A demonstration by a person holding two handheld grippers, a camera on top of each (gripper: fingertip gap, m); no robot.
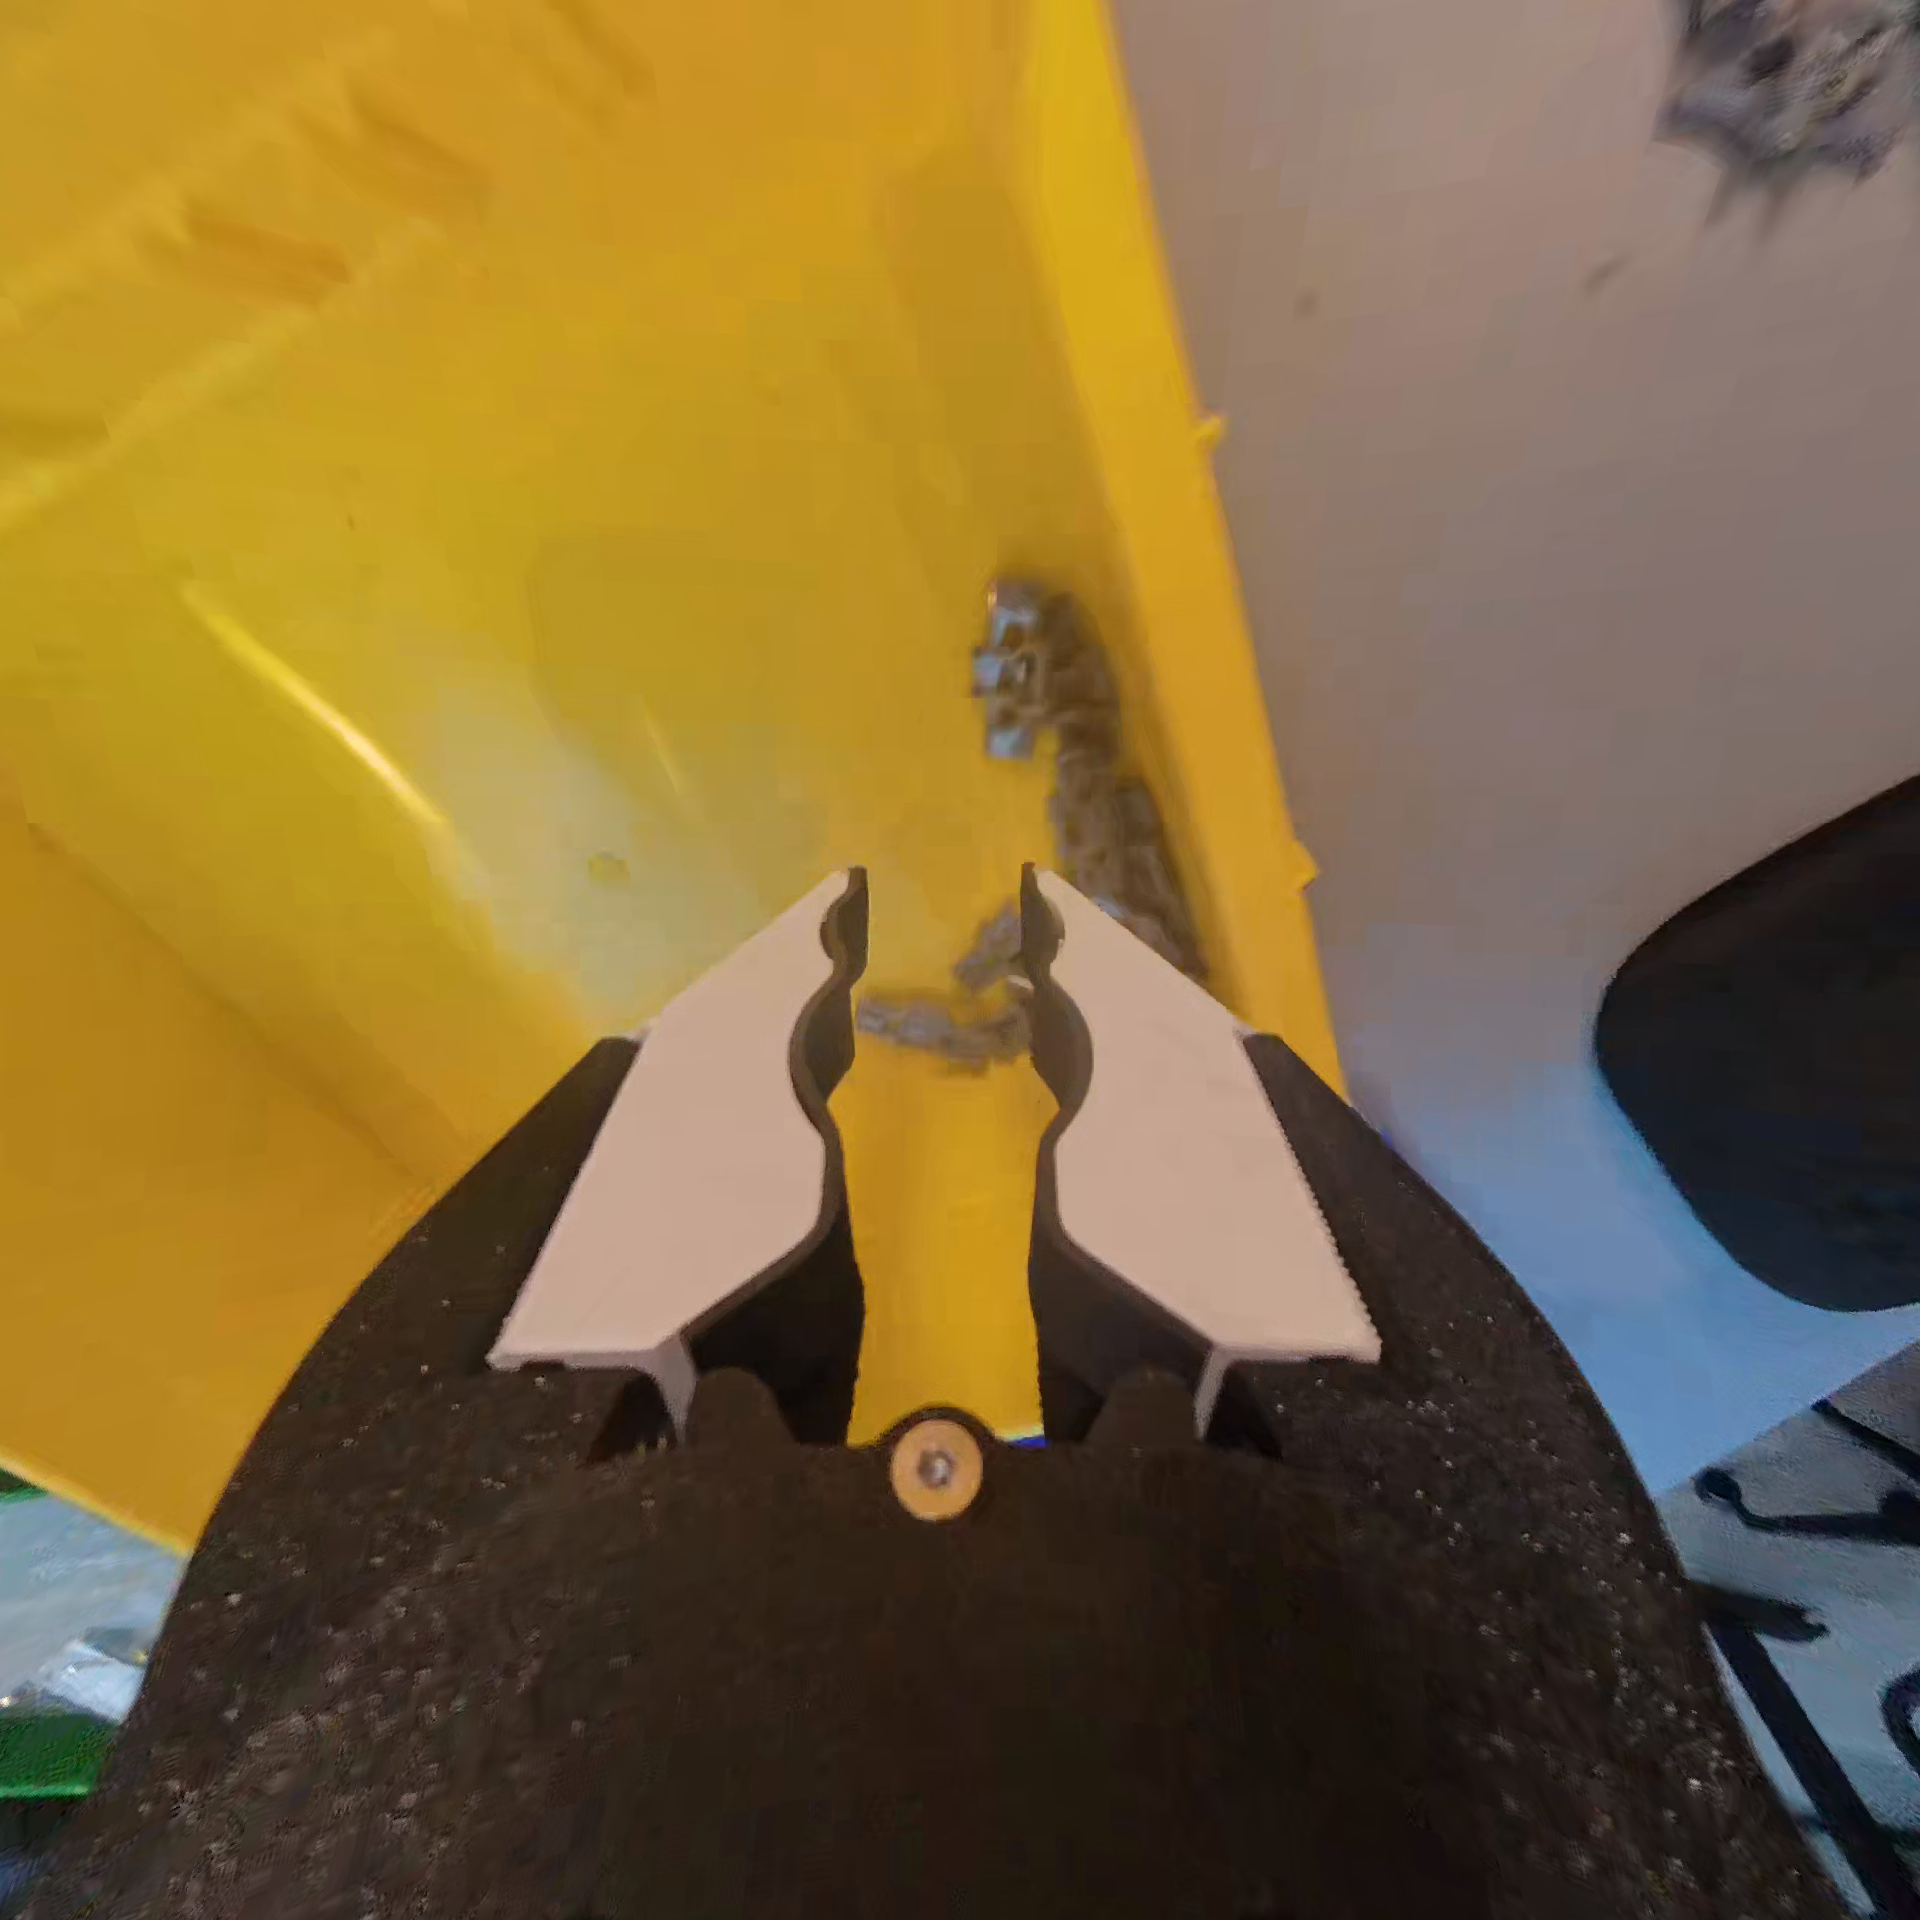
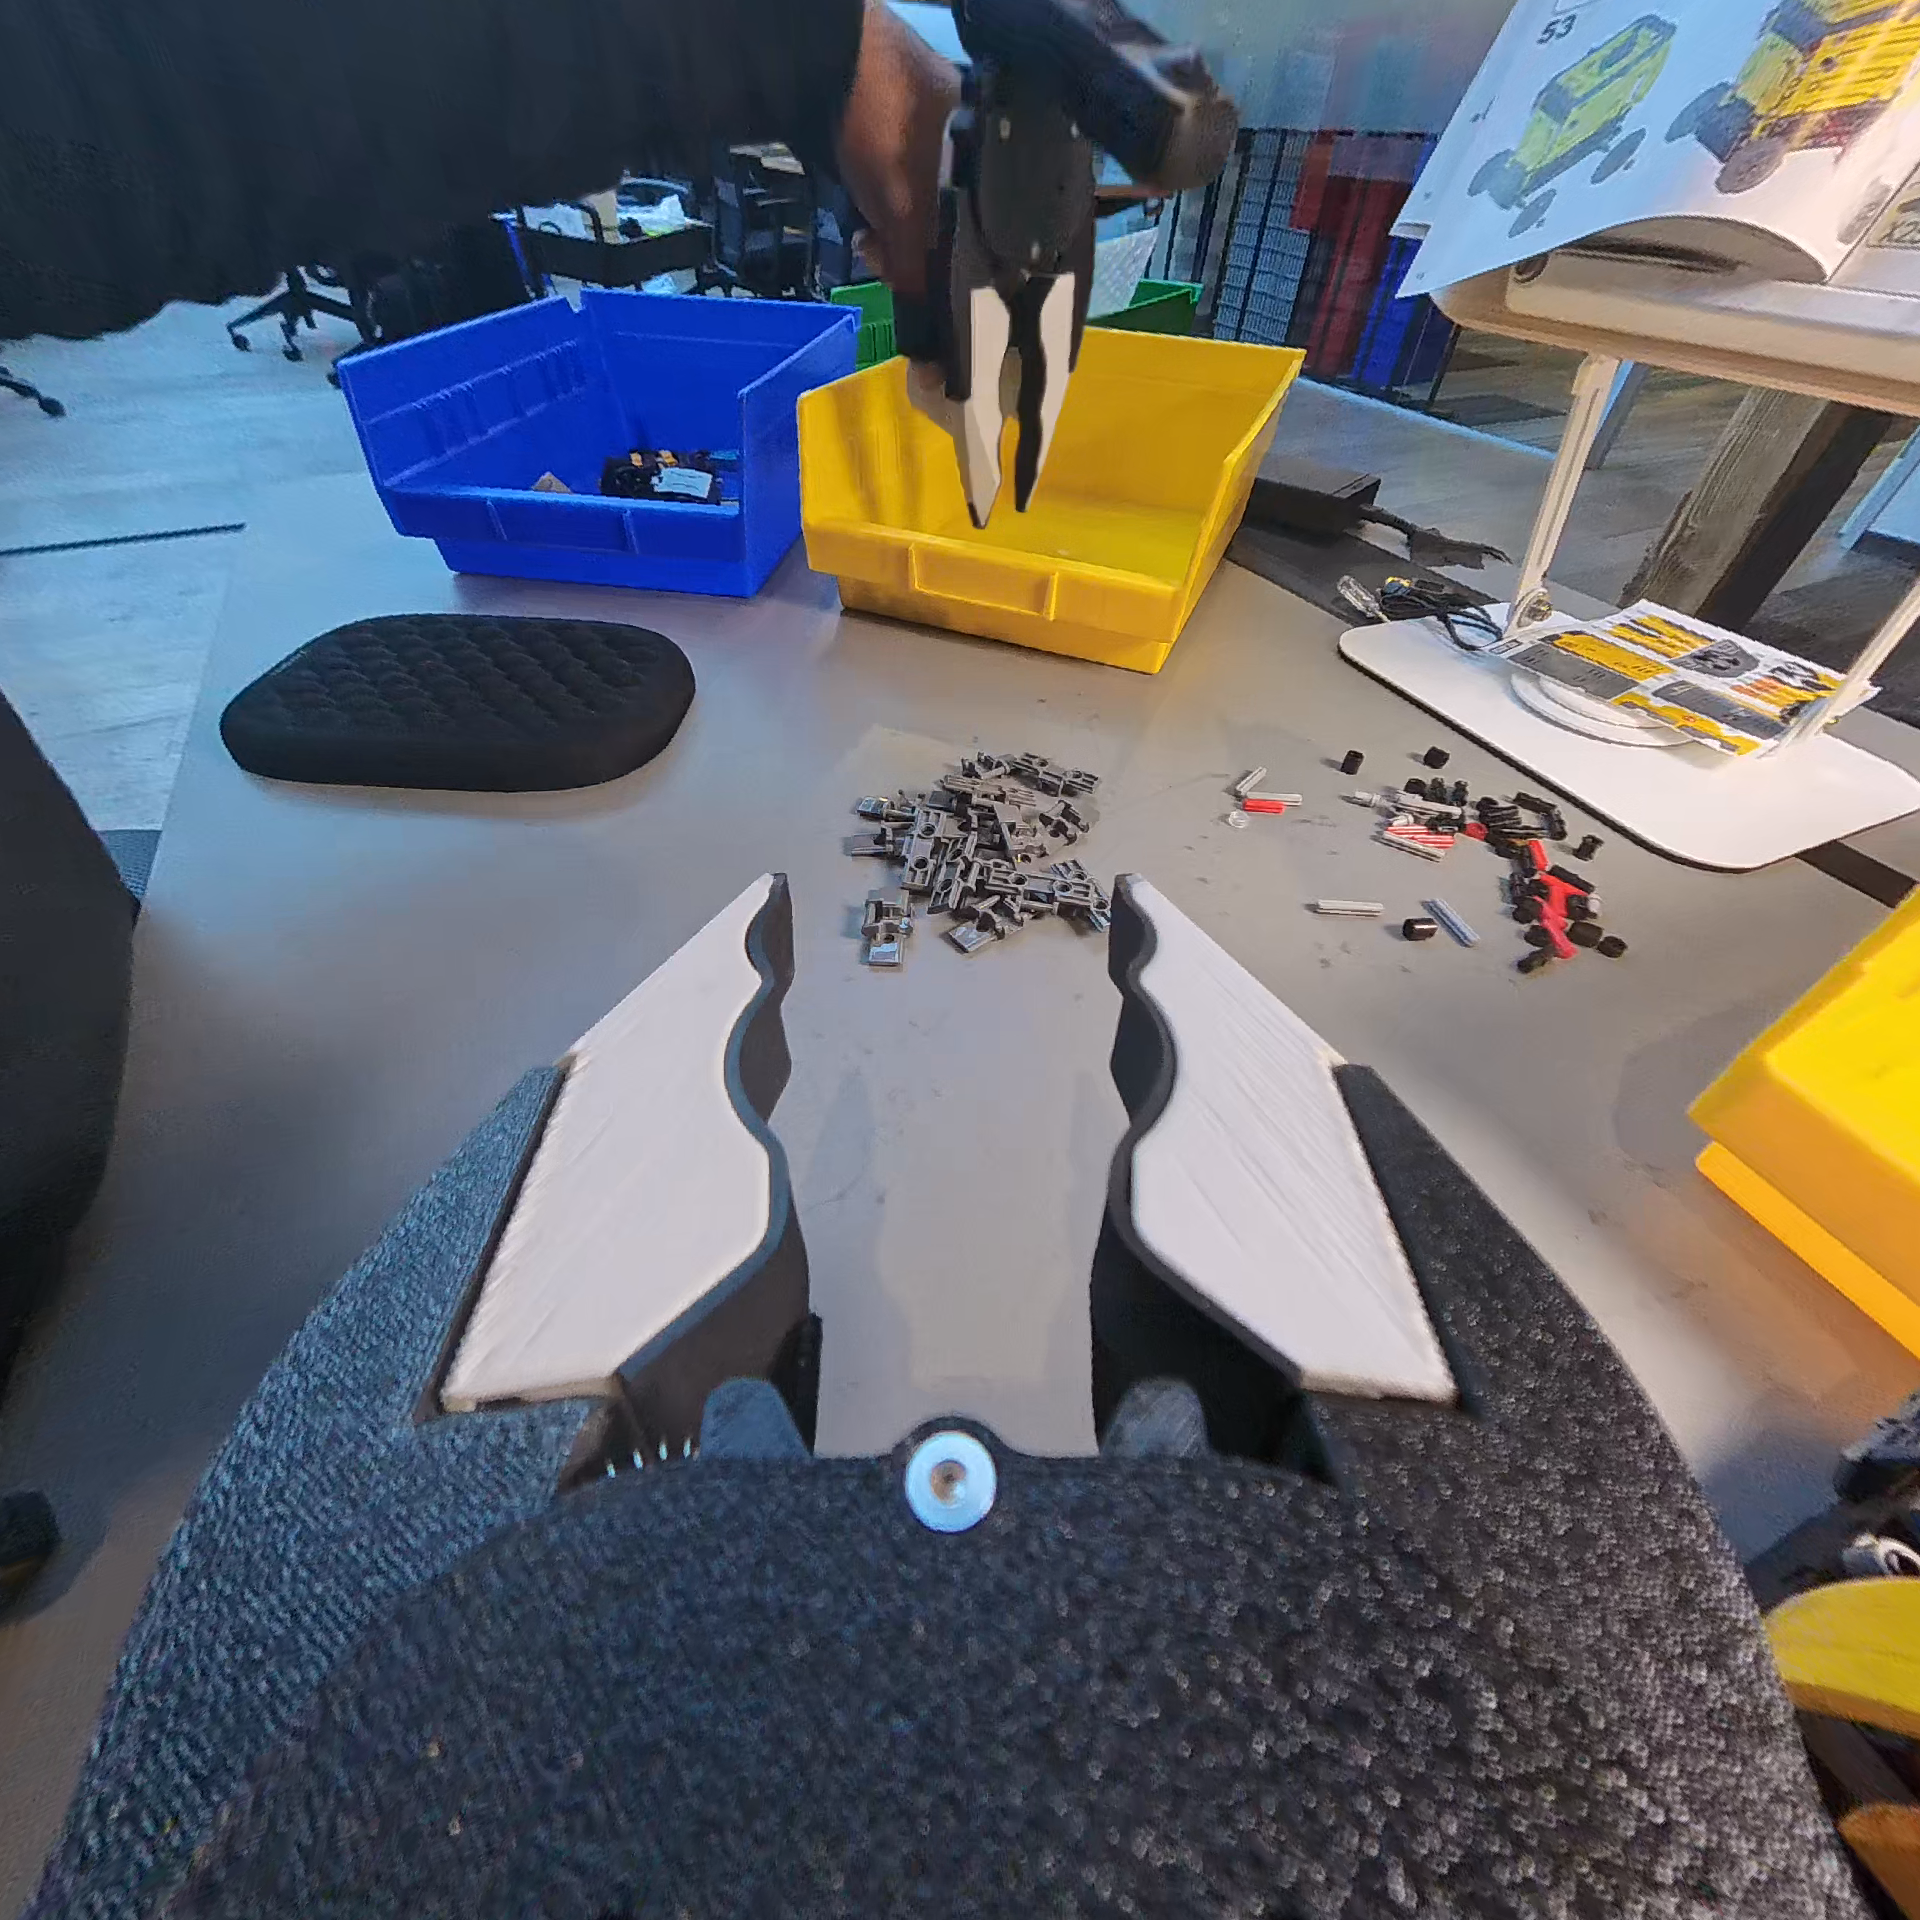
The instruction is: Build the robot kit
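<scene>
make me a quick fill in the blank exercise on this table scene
1. The left gripper hangs over the ____ bin.
2. The grey brick pile lies just ahead of the ____ gripper.
3. The black cushion lies in front of the ____ bin.

Answers: yellow; right; blue

We see a shiny, smooth plastic yellow bin (image 2: pixel 1049 603) and a blue bin (image 2: pixel 582 540) of the same plastic. The black pad (image 2: pixel 457 701) at nine o'clock looks soft and bumpy. The tabletop (image 2: pixel 436 935) is smooth and dull. The grey bricks (image 2: pixel 977 852) are hard plastic.
</scene>
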